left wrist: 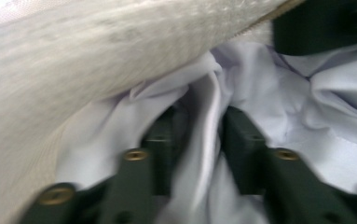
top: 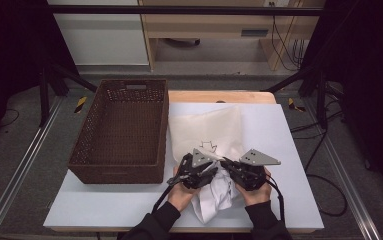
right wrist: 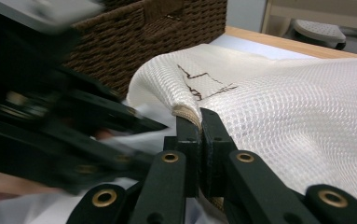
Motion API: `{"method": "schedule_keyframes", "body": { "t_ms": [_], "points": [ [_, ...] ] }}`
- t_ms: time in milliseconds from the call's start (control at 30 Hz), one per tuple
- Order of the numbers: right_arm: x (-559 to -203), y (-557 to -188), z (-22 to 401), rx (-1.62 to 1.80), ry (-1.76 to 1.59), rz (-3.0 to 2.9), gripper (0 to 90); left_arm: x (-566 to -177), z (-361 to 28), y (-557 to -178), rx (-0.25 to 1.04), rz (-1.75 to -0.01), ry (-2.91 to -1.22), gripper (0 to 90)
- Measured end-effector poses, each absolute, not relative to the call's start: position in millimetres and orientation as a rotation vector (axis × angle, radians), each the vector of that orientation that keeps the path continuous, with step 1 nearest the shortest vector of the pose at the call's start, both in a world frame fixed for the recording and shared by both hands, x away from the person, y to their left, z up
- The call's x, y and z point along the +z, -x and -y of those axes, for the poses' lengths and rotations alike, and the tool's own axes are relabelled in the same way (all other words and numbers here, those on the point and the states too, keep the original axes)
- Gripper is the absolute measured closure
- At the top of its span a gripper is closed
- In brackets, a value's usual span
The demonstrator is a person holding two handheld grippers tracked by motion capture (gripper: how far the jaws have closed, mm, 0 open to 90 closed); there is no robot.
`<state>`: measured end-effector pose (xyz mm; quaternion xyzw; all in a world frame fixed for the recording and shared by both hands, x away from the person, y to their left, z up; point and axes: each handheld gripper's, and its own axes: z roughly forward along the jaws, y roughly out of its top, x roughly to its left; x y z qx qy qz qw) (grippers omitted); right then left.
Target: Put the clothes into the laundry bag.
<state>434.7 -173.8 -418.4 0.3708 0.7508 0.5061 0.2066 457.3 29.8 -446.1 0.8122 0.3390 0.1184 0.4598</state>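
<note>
Stuffing goes best in small bites: left gripper (top: 205, 172) — jaws parted, a fold of white garment (top: 218, 196) loose between them — should regrip deeper, while right gripper (right wrist: 199, 122) — clamped on mesh bag (top: 205, 131)'s rim beside the basket (top: 119, 167) — holds the mouth up.

My recording rig in a lab room

I work at a white-topped table (top: 289, 150) fenced by metal rails (top: 14, 175) and dark curtains (top: 9, 50), cables (top: 324, 190) trailing over grey floor.
</note>
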Motion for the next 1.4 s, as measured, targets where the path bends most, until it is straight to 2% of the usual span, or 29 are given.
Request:
{"method": "schedule_keyframes", "body": {
  "t_ms": [67, 100, 200, 333, 400, 467, 500, 667, 733, 867, 1067, 1167, 1300, 1400],
  "points": [
    [-419, -436, 176, 1.42, -1.046, -2.083, 87.9, -437, -41, -450, 0.268, -0.791, -1.988, 40.3],
    [-419, -436, 175, 1.413, -1.042, -2.081, 87.8, -429, -49, -438, 0.271, -0.73, -1.991, 37.0],
    [-418, -436, 173, 1.408, -1.043, -2.078, 87.8, -426, -54, -423, 0.26, -0.687, -2.024, 28.6],
    [-418, -436, 171, 1.408, -1.046, -2.08, 87.8, -442, -50, -418, 0.289, -0.691, -2.079, 25.7],
    [-419, -436, 170, 1.416, -1.052, -2.087, 87.9, -455, -44, -423, 0.244, -0.722, -2.087, 21.9],
    [-420, -436, 169, 1.415, -1.045, -2.088, 87.9, -461, -41, -430, 0.209, -0.759, -2.071, 22.7],
    [-420, -437, 168, 1.417, -1.046, -2.088, 88.0, -464, -38, -434, 0.229, -0.78, -2.065, 35.4],
    [-421, -436, 167, 1.426, -1.049, -2.092, 88.0, -462, -32, -430, 0.326, -0.77, -2.094, 73.9],
    [-420, -436, 166, 1.431, -1.042, -2.095, 88.0, -458, -34, -427, 0.331, -0.779, -2.079, 76.8],
    [-415, -434, 167, 1.474, -1.027, -2.079, 88.1, -434, -44, -408, 0.323, -0.728, -1.937, 79.9],
    [-409, -431, 167, 1.485, -1.016, -2.079, 88.2, -420, -38, -404, 0.36, -0.687, -1.927, 80.2],
    [-410, -432, 168, 1.506, -1.022, -2.109, 88.1, -427, -27, -413, 0.406, -0.726, -1.954, 80.3],
    [-413, -431, 161, 1.449, -1.002, -2.148, 88.0, -449, -12, -445, 0.483, -0.837, -2.006, 80.1],
    [-413, -431, 162, 1.44, -1.018, -2.132, 88.0, -453, -14, -455, 0.433, -0.868, -1.989, 79.5]
  ]
}}
